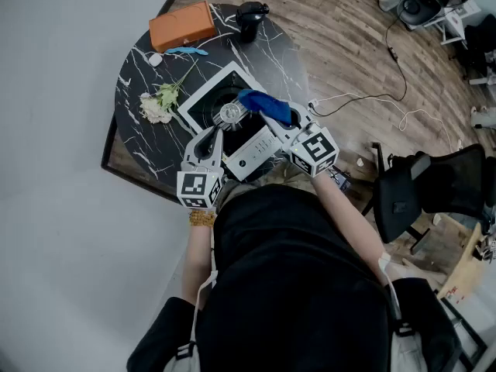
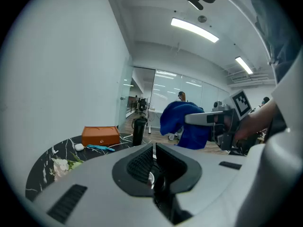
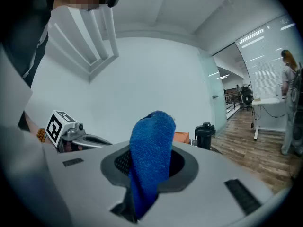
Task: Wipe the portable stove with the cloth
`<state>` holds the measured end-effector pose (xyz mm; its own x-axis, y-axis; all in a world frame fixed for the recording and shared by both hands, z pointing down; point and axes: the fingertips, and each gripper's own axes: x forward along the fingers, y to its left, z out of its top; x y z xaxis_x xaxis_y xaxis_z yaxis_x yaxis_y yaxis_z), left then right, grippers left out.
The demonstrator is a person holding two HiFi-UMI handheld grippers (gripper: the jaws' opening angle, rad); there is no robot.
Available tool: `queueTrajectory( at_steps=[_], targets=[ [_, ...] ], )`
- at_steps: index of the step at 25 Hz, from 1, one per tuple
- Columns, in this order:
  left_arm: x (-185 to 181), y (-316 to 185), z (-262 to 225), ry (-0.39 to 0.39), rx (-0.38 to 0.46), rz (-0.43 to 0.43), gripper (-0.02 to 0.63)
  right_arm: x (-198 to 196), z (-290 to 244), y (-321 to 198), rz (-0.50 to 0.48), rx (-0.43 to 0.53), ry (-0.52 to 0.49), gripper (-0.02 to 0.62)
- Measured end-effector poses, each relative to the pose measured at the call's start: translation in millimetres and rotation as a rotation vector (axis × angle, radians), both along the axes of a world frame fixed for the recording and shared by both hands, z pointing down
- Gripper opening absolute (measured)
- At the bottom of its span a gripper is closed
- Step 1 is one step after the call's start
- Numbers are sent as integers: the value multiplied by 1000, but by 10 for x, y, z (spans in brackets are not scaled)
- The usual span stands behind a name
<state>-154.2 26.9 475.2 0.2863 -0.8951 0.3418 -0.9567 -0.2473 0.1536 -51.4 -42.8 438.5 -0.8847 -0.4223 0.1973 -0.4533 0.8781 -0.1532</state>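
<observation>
Head view: the round black marble table (image 1: pixel 132 80) has the white portable stove (image 1: pixel 203 91) sitting just off centre, toward 5 o'clock. The right gripper (image 1: pixel 279 122) comes in from 4 o'clock with its jaws clamped on the blue cloth (image 1: pixel 266 105). In the right gripper view you can see the cloth pinched between the pads with a fold sticking out past the tips. The bunched cloth is over the stove at about 3 o'clock of the round burner (image 1: pixel 230 115). I honestly can't tell whether it's touching the surface.

The left gripper (image 1: pixel 217 134) comes in from 6 o'clock, tips at the stove's near edge just beside the burner. Its jaws are closed all the way and there's nothing between them.

Other stuff on the table: an orange box (image 1: pixel 181 25) at 11 o'clock, a black cup (image 1: pixel 249 20) at 1 o'clock, and a sprig of pale flowers (image 1: pixel 159 103) at 9 o'clock.
</observation>
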Motion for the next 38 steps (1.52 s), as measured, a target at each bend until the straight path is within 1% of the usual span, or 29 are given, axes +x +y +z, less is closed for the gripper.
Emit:
queueTrajectory(
  at_steps=[2, 4, 5, 7, 8, 9, 11, 14, 16, 17, 20, 21, 22, 25, 26, 28, 30, 33, 36, 38],
  targets=[
    [-60, 61, 147, 40, -41, -20, 23, 19, 9, -2, 1, -12, -1, 71],
    [-194, 144, 372, 108, -94, -71, 24, 37, 9, -14, -2, -24, -10, 71],
    [-286, 202, 523, 144, -132, -106, 42, 45, 0, -21, -5, -26, -15, 72],
    [-455, 346, 854, 196, -225, -168, 143, 63, -26, -35, -6, -16, -21, 79],
    [-510, 419, 1008, 211, -271, -190, 168, 77, -36, -44, -3, -9, -20, 81],
    [-538, 484, 1142, 225, -313, -203, 188, 93, -41, -52, 1, -4, -16, 81],
    [-520, 577, 1354, 277, -386, -207, 196, 121, -30, -64, 11, -2, -11, 81],
    [-386, 598, 1612, 397, -469, -193, 201, 151, 17, -74, 24, -19, -9, 81],
    [-311, 594, 1760, 466, -513, -203, 201, 165, 46, -77, 29, -29, -6, 81],
    [-295, 596, 1804, 497, -525, -222, 202, 173, 57, -76, 31, -31, -3, 81],
    [-307, 594, 1832, 608, -524, -326, 201, 252, 86, -67, 38, -20, 21, 81],
    [-307, 579, 1826, 632, -526, -355, 204, 307, 103, -69, 43, -10, 37, 81],
    [-303, 558, 1822, 639, -531, -375, 213, 376, 130, -72, 49, 0, 60, 81],
    [-266, 474, 1819, 609, -557, -397, 232, 661, 327, -57, 67, 4, 175, 81],
    [-247, 435, 1811, 613, -562, -401, 235, 773, 446, -39, 73, -11, 224, 81],
    [-194, 337, 1780, 645, -567, -397, 236, 1004, 751, 24, 93, -70, 311, 81],
    [-91, 204, 1756, 666, -578, -364, 241, 1222, 1096, 93, 134, -160, 383, 81],
    [80, 35, 1766, 634, -607, -305, 241, 1459, 1575, 132, 217, -278, 491, 81],
    [174, -26, 1781, 617, -639, -257, 241, 1594, 1854, 17, 296, -314, 583, 81],
    [168, -38, 1772, 642, -639, -231, 241, 1590, 1955, -71, 304, -317, 636, 81]
  ],
)
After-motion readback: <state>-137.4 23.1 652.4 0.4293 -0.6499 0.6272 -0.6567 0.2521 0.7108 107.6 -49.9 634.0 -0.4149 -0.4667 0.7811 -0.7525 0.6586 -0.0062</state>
